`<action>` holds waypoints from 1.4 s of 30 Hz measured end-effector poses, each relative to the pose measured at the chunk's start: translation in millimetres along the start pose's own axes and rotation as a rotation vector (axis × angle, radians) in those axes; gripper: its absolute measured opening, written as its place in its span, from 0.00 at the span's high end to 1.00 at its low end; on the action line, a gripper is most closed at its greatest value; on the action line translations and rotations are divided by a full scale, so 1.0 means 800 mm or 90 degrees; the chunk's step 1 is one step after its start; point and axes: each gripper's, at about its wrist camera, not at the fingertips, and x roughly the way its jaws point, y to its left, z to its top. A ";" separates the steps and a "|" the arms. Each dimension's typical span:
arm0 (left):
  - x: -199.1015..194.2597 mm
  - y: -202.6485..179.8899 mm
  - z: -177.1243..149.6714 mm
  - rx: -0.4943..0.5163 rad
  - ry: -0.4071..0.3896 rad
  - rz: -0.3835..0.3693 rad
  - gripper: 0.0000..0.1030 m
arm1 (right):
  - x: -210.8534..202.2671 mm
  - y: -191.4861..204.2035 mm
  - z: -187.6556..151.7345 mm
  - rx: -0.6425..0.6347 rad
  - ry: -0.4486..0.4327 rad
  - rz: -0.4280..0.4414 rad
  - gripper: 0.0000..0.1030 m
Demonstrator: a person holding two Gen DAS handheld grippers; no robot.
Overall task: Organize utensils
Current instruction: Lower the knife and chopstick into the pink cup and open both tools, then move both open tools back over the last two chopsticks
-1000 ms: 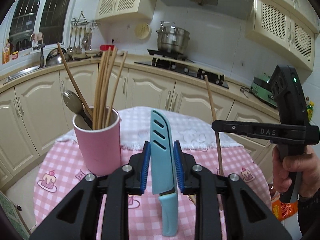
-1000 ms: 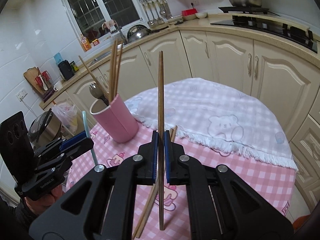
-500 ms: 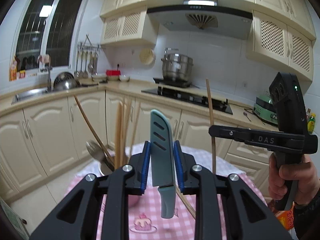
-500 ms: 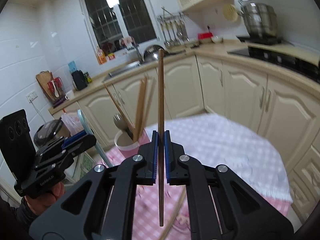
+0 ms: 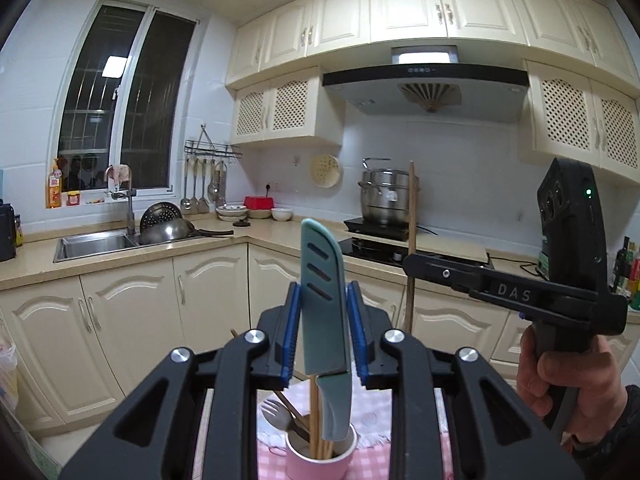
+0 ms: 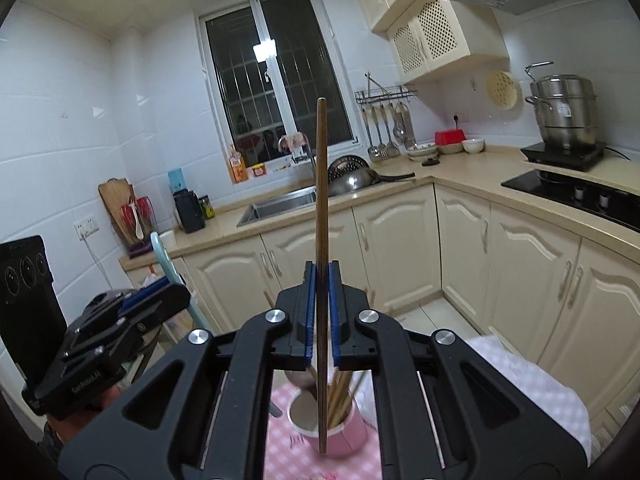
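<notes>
Kitchen backdrop, knife blade-up, chopstick upright, both clamped

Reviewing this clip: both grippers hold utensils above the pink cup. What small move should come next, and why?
Probably lower the right gripper, so its upright chopstick slips into the pink cup just below. The left gripper holds the knife higher.

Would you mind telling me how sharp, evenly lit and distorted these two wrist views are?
Left wrist view: sharp, strong fisheye bending of the cabinets, black corner vignette, range-hood lamp blown out. Right wrist view: pink cup and tablecloth slightly soft, ceiling light glaring off the dark window, same barrel distortion.
</notes>
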 end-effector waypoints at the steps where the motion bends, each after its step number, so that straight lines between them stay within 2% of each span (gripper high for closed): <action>1: 0.006 0.004 0.001 -0.002 0.003 0.001 0.79 | 0.008 0.001 0.002 0.001 -0.002 0.000 0.94; 10: 0.052 0.021 -0.031 -0.010 0.052 0.004 0.79 | 0.052 0.005 -0.014 -0.003 0.019 -0.006 0.94; 20: 0.087 0.024 -0.077 -0.016 0.130 -0.011 0.77 | 0.091 -0.013 -0.056 0.008 0.110 -0.010 0.91; 22: 0.086 0.025 -0.081 -0.021 0.134 -0.006 0.73 | 0.087 -0.020 -0.060 0.020 0.110 -0.019 0.66; 23: 0.084 0.027 -0.081 -0.025 0.132 -0.001 0.63 | 0.080 -0.025 -0.060 0.032 0.098 -0.026 0.26; 24: 0.080 0.029 -0.081 -0.033 0.126 0.004 0.57 | 0.073 -0.028 -0.060 0.038 0.084 -0.033 0.17; 26: 0.073 0.032 -0.078 -0.043 0.115 0.011 0.35 | 0.061 -0.034 -0.058 0.044 0.072 -0.045 0.17; 27: 0.068 0.033 -0.077 -0.047 0.108 0.018 0.31 | 0.057 -0.037 -0.057 0.048 0.069 -0.049 0.17; 28: 0.064 0.033 -0.076 -0.048 0.103 0.024 0.22 | 0.050 -0.042 -0.057 0.054 0.065 -0.056 0.16; 29: 0.061 0.033 -0.075 -0.048 0.099 0.031 0.17 | 0.045 -0.046 -0.057 0.060 0.062 -0.063 0.11; 30: 0.059 0.032 -0.074 -0.048 0.095 0.036 0.15 | 0.041 -0.050 -0.057 0.064 0.060 -0.068 0.06; 33: 0.051 0.028 -0.072 -0.043 0.092 0.054 0.09 | 0.028 -0.063 -0.059 0.078 0.063 -0.084 0.06; 37: 0.043 0.021 -0.073 -0.040 0.100 0.074 0.07 | 0.016 -0.075 -0.064 0.088 0.071 -0.102 0.06; 42: 0.034 0.013 -0.075 -0.047 0.106 0.073 0.07 | -0.002 -0.082 -0.070 0.088 0.091 -0.120 0.06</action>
